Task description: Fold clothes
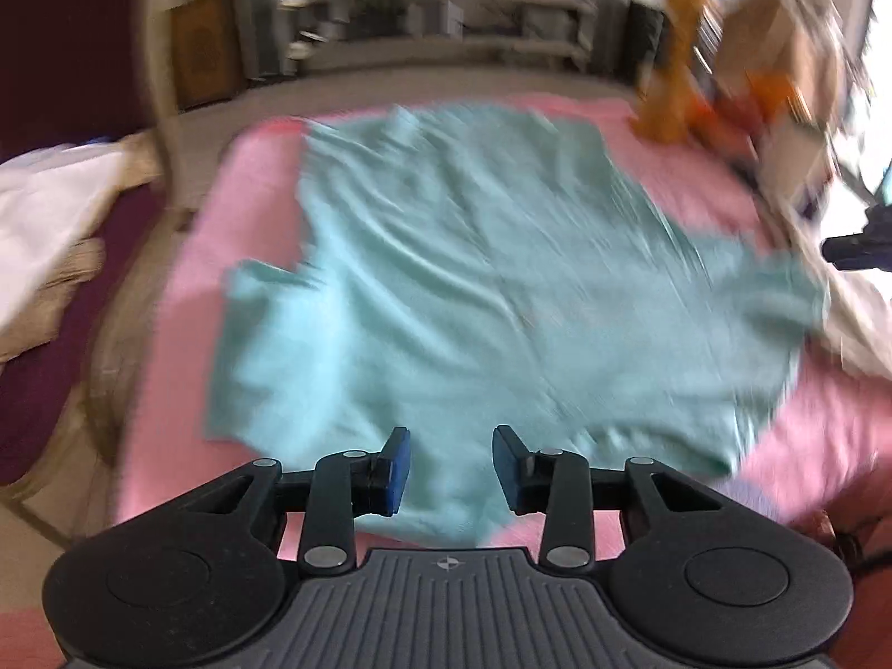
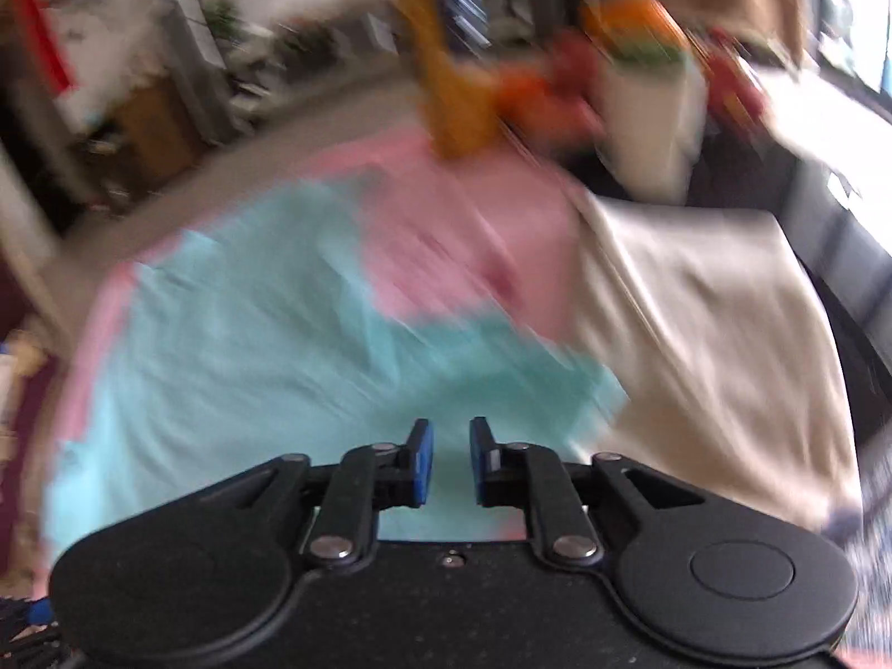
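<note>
A teal T-shirt (image 1: 474, 290) lies spread flat on a pink sheet (image 1: 262, 167), sleeves out to each side. My left gripper (image 1: 451, 440) is open and empty, above the shirt's near edge. In the right wrist view the same teal shirt (image 2: 267, 345) lies on the pink sheet (image 2: 446, 234). My right gripper (image 2: 450, 435) is open with a narrow gap, empty, above the shirt's near right part. Both views are blurred by motion.
A beige cloth (image 2: 697, 323) lies to the right of the shirt. Orange and yellow soft toys (image 1: 697, 95) stand at the far right corner. White and tan clothes (image 1: 50, 212) lie on a dark surface at the left. Shelves (image 1: 446, 11) stand beyond.
</note>
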`<state>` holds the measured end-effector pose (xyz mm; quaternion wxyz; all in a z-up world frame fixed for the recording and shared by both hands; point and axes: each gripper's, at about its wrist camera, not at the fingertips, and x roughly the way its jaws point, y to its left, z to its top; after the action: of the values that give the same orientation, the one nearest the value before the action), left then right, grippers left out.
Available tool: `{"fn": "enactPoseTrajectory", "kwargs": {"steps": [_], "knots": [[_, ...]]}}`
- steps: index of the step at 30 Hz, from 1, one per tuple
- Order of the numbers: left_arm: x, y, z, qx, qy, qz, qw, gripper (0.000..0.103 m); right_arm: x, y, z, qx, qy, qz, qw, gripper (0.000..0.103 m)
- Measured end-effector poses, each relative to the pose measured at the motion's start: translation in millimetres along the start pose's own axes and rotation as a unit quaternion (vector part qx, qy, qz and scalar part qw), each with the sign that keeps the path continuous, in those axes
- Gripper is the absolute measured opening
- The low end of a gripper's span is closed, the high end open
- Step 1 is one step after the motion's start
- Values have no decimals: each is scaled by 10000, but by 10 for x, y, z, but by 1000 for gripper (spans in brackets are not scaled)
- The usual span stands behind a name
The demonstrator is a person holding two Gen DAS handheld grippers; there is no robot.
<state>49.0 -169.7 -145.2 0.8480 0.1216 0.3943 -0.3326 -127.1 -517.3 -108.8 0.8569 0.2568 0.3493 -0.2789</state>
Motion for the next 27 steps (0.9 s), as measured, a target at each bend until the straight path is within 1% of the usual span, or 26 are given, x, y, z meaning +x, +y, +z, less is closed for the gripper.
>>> {"fn": "enactPoseTrajectory", "kwargs": {"steps": [1, 3, 4, 5, 7, 9, 12, 15, 16, 18, 21, 22, 25, 27], "knots": [[-49, 189, 48, -326, -59, 68, 9994, 40, -91, 119, 119, -163, -181, 220, 9995, 20], [-126, 567, 143, -977, -145, 209, 9949, 40, -240, 348, 338, -466, -499, 681, 9953, 24], [-110, 753, 185, -1306, -109, 294, 9909, 40, -296, 457, 435, -603, -631, 919, 9919, 24], [-81, 929, 222, -1624, -57, 353, 9861, 38, -281, 539, 489, -694, -677, 1104, 9892, 24], [41, 1216, 265, -2193, 129, 345, 9750, 38, -244, 700, 594, -868, -757, 1469, 9824, 24], [215, 1367, 272, -2588, 388, 264, 9648, 38, -63, 808, 581, -1026, -683, 1597, 9794, 24], [482, 1383, 260, -2802, 790, 360, 9560, 38, 345, 828, 419, -1094, -356, 1635, 9798, 24], [646, 1366, 279, -2978, 987, 410, 9486, 39, 700, 710, 178, -996, -110, 1658, 9811, 24], [690, 1366, 285, -2989, 1035, 458, 9475, 39, 781, 649, 94, -908, -27, 1644, 9822, 24], [773, 1369, 293, -3020, 1128, 554, 9450, 40, 908, 612, -8, -706, 369, 1323, 9880, 24], [842, 1374, 288, -3138, 1199, 612, 9399, 39, 889, 642, -36, -836, 315, 1340, 9870, 26], [854, 1367, 291, -3129, 1203, 635, 9400, 39, 882, 652, -45, -881, 293, 1348, 9865, 29], [885, 1304, 315, -2910, 1197, 833, 9455, 35, 889, 694, -55, -987, 300, 1323, 9858, 31], [873, 1267, 309, -2762, 1178, 974, 9489, 25, 901, 701, -51, -1062, 334, 1215, 9863, 32]]}}
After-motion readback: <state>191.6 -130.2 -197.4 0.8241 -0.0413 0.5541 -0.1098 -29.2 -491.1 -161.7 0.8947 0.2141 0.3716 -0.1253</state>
